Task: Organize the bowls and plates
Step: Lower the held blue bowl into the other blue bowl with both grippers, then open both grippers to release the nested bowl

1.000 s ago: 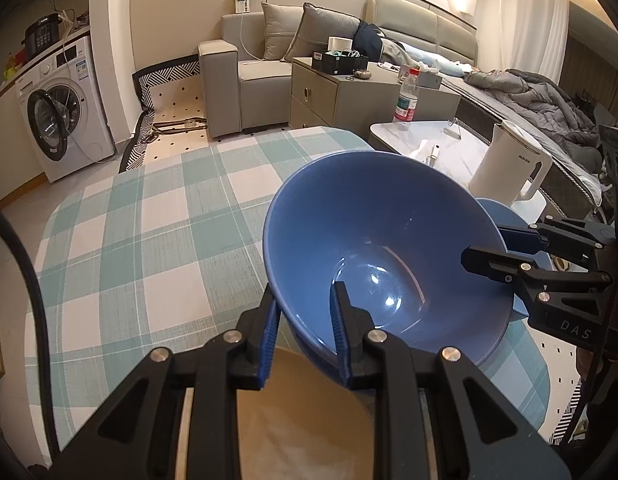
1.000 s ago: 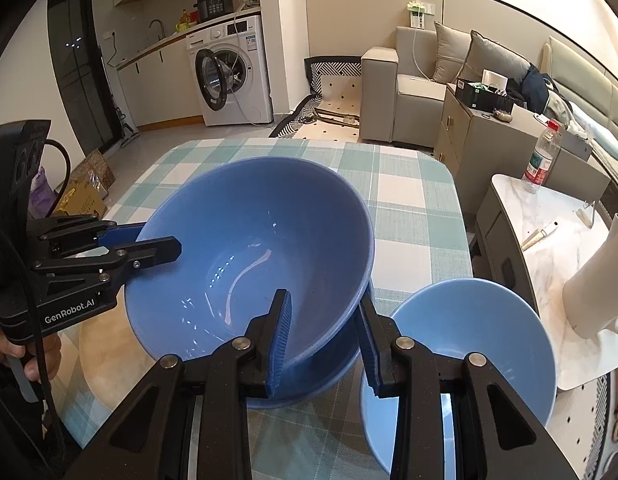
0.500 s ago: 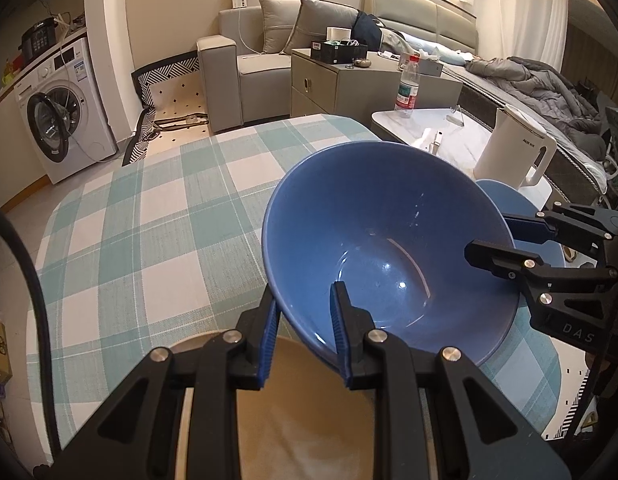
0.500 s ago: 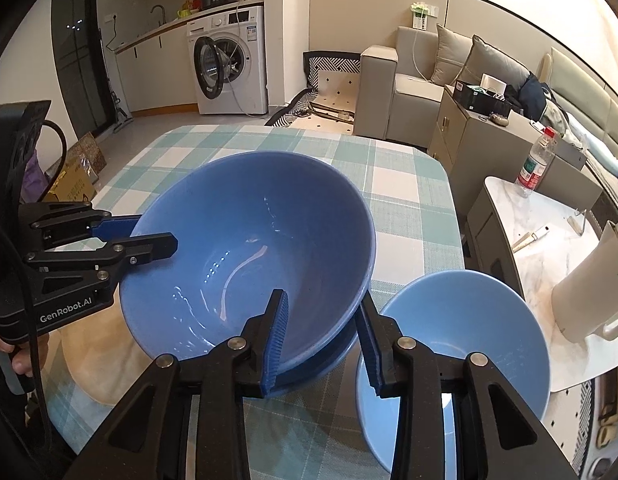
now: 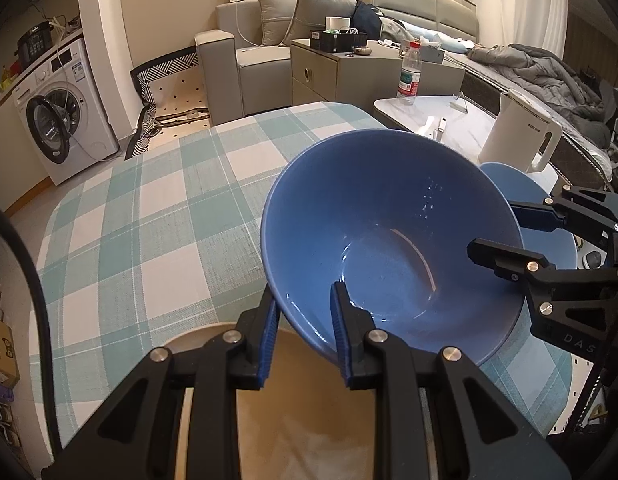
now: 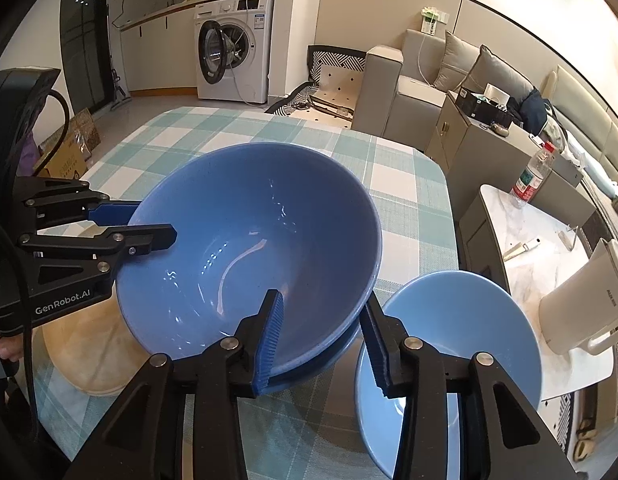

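Note:
A large blue bowl (image 5: 389, 220) (image 6: 249, 240) sits over the checked tablecloth (image 5: 149, 220). The darker rim of a second blue bowl (image 6: 325, 364) shows under it. My left gripper (image 5: 303, 332) (image 6: 145, 222) is shut on the large bowl's near rim. On the opposite rim, my right gripper (image 6: 321, 340) (image 5: 495, 230) is opening: one finger is inside the bowl, the other outside, and a gap shows around the wall. A lighter blue bowl (image 6: 449, 340) (image 5: 525, 188) stands just right of it. A beige round plate (image 5: 309, 420) (image 6: 85, 344) lies under my left gripper.
A white kettle (image 5: 517, 136) (image 6: 581, 308) and a water bottle (image 5: 409, 72) stand on a low white side table (image 6: 549, 248) beyond the table's right edge. A sofa (image 5: 245, 60) and a washing machine (image 6: 229, 48) are far behind.
The right gripper's jaws have spread apart around the bowl's rim. The left gripper stays clamped on its side. The bowl has barely shifted.

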{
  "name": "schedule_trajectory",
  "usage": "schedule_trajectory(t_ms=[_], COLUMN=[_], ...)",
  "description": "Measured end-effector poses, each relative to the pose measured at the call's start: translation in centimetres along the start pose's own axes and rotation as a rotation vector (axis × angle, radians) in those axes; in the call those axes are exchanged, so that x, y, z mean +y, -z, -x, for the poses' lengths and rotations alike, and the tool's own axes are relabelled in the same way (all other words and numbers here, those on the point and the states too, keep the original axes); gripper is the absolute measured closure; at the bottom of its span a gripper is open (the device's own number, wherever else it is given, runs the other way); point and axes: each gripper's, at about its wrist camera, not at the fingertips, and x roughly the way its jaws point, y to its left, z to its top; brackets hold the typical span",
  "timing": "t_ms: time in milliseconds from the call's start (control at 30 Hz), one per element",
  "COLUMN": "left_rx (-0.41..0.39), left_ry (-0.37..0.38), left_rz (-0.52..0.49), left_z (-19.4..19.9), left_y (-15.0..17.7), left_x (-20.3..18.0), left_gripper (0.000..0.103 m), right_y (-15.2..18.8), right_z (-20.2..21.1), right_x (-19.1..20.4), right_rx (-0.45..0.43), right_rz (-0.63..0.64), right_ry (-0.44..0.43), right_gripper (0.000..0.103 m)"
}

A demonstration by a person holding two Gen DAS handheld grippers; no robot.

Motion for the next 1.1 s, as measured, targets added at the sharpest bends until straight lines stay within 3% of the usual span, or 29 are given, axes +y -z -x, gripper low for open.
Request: schedule_trajectory(t_ms=[333, 667, 1100], left_rx=[0.021, 0.039, 0.048], left_ry=[0.005, -0.005, -0.002], left_rz=[-0.011, -0.026, -0.034], left_z=[-0.4, -0.9, -1.2], left_y=[0.4, 0.8, 1.0], left_x=[-0.3, -0.5, -0.8], left_gripper=[0.079, 0.075, 0.069], right_y=[0.3, 0.8, 1.5], right_z=[-0.4, -0.8, -0.1], right_x=[0.5, 0.8, -0.5], right_rx=[0.015, 0.025, -0.010], right_rz=[0.029, 0.045, -0.013], right_ry=[0.011, 0.018, 0.013], right_gripper=[0.053, 0.053, 0.043])
